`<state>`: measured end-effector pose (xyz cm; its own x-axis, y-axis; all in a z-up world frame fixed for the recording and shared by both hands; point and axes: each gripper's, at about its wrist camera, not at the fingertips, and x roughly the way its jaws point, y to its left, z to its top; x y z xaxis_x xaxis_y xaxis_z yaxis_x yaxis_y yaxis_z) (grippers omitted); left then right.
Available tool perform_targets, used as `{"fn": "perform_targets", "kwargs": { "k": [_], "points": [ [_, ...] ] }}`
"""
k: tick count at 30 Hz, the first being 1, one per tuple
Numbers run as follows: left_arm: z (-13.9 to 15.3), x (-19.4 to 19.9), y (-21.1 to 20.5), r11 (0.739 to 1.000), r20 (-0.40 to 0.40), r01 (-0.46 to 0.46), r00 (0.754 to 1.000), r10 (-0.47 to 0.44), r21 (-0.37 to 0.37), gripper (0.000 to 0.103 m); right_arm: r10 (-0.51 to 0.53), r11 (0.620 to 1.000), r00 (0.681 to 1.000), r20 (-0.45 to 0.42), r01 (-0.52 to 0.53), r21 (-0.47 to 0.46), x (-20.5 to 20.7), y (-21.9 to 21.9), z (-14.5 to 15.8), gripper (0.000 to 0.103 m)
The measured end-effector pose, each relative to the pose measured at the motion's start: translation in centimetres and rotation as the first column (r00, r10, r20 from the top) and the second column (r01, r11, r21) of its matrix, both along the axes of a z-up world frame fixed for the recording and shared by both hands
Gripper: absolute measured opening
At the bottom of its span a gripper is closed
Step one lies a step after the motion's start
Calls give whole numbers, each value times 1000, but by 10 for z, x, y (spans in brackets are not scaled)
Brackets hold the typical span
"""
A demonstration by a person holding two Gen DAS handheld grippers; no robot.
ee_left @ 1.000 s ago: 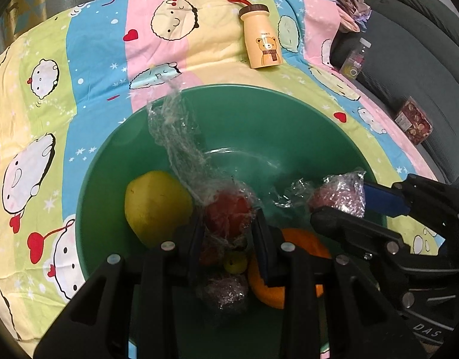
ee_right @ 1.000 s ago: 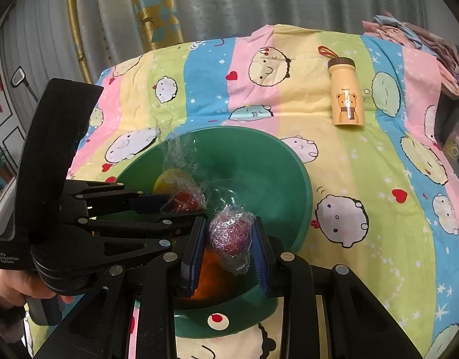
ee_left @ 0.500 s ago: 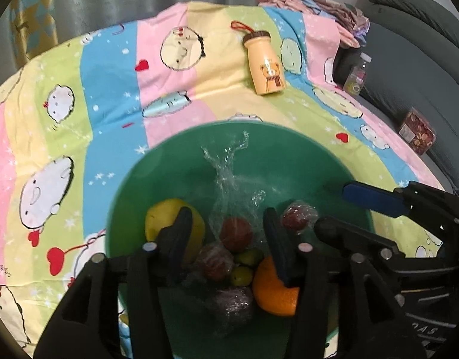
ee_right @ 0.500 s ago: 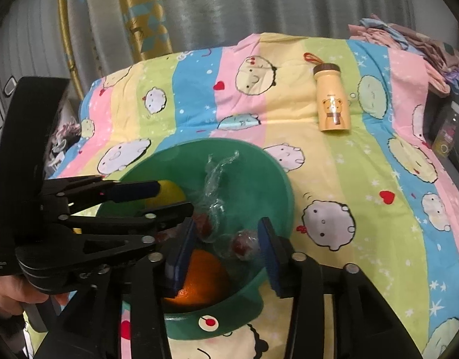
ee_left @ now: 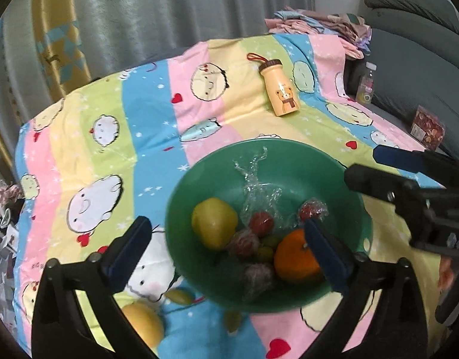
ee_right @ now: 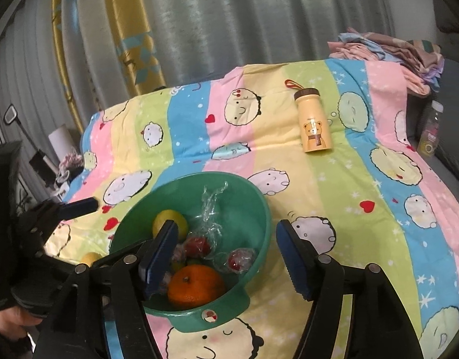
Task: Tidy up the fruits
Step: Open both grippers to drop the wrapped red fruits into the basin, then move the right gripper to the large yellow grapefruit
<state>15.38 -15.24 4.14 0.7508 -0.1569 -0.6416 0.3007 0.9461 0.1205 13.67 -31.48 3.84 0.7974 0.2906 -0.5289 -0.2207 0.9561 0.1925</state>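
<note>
Above the striped cartoon bedsheet [ee_right: 334,185], the left hand-held gripper [ee_left: 229,249] is opening, empty, the green bowl [ee_right: 253,209] holds the fruits, including an orange [ee_right: 195,284], and the right hand-held gripper [ee_right: 226,257] is opening, empty.

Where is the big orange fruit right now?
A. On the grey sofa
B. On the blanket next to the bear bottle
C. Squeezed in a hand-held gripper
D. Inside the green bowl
D. The orange sits inside the green bowl with the other fruits; no hand-held gripper is touching it, and the bear bottle lies far off on the blanket.
</note>
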Motion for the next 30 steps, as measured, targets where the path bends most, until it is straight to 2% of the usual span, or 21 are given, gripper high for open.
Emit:
{"fn": "perform_targets", "kwargs": {
  "k": [4, 7, 8, 10, 13, 17, 19, 23, 26, 30],
  "points": [
    [4, -19, 12, 1000, 10, -17, 1000, 17, -22, 103, 14, 999, 1000, -6, -14, 50, -5, -1, 4, 70],
    [7, -37, 31, 997, 23, -37, 999, 39, -69, 103, 36, 997, 999, 2, -36, 68, -12, 2, 8, 71],
    [9, -46, 44, 994, 33, -50, 998, 53, -96, 103, 41, 997, 999, 8, -41, 68, -14, 3, 10, 72],
    [10, -58, 64, 988, 50, -89, 994, 96, -128, 103, 42, 997, 999, 26, -44, 62, -19, 6, 14, 83],
    [5, -78, 109, 961, 66, -205, 973, 220, -186, 103, 62, 996, 997, 53, -66, 65, -25, 8, 20, 84],
    [-20, -97, 167, 896, -9, -341, 936, 353, -285, 103, 83, 994, 995, 61, -87, 66, -30, 13, 23, 84],
    [-32, -102, 181, 867, -53, -373, 924, 378, -331, 103, 107, 992, 993, 55, -110, 64, -30, 19, 22, 85],
    [-55, -107, 197, 817, -119, -388, 919, 375, -427, 103, 204, 977, 978, 33, -206, 61, -33, 38, 16, 85],
    [-56, -99, 197, 799, -129, -372, 926, 355, -472, 103, 299, 954, 954, 20, -300, 24, -39, 59, 10, 85],
    [-54, -94, 193, 810, -130, -352, 935, 331, -469, 103, 436, 900, 900, -13, -436, 3, -47, 93, -2, 85]
  ]
}}
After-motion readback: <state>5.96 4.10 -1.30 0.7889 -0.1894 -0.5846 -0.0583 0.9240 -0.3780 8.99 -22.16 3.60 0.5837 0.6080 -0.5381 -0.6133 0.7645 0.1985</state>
